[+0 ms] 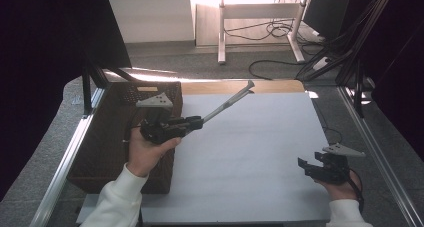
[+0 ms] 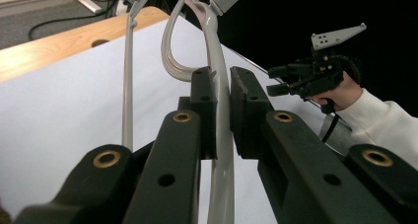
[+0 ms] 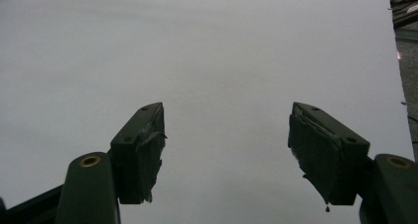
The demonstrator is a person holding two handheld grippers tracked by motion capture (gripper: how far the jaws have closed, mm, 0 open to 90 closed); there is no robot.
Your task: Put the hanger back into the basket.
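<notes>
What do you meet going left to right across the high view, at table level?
Dark tray → left gripper, shut on a long grey tool that slants up to the right → bare white sheet → right gripper, open and holding nothing.

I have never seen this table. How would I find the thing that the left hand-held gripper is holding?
Start at the white sheet covering the table, then look to its left edge beside the dark brown basket. There the left hand-held gripper clamps a long, thin, silver-grey utensil, which slants up over the sheet. It is the one pale metal thing there.
</notes>
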